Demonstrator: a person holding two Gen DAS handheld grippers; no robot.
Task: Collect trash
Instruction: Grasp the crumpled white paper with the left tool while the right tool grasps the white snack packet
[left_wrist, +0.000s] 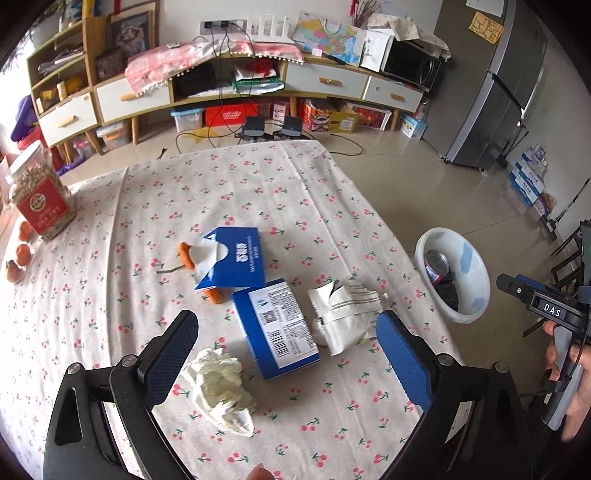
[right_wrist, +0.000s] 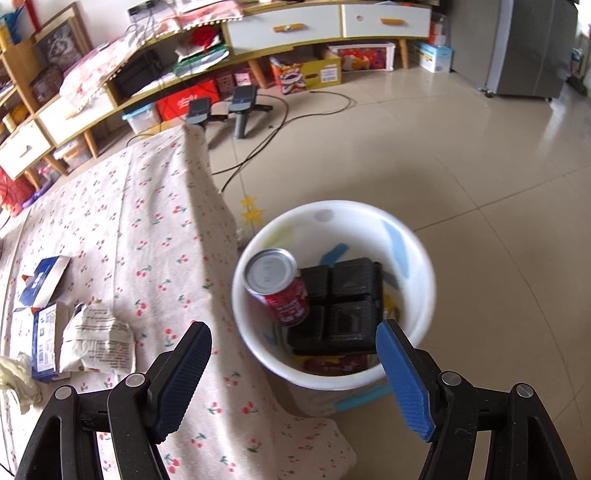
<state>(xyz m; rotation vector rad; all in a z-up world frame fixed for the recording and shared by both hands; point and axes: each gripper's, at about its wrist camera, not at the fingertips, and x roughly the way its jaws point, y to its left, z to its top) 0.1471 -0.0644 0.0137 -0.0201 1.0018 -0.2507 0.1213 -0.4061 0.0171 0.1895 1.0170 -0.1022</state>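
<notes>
On the cherry-print tablecloth (left_wrist: 258, 184) lie a crumpled white tissue (left_wrist: 218, 391), a blue carton with a barcode label (left_wrist: 277, 328) and a torn white wrapper (left_wrist: 343, 314). My left gripper (left_wrist: 288, 321) hangs open just above them, and nothing sits between its pads. Orange peel pieces (left_wrist: 186, 254) lie by a blue tissue box (left_wrist: 232, 258). A white bin (right_wrist: 332, 206) stands on the floor beside the table and holds a red can (right_wrist: 280, 291) and a black plastic tray (right_wrist: 347, 306). Over the bin my right gripper (right_wrist: 293, 328) is open and empty.
A jar with a red label (left_wrist: 40, 199) and small oranges (left_wrist: 22, 254) sit at the table's left edge. The table's right edge drops to tiled floor (right_wrist: 480, 166) by the bin. The hand holding the right gripper (left_wrist: 576, 391) shows at the far right.
</notes>
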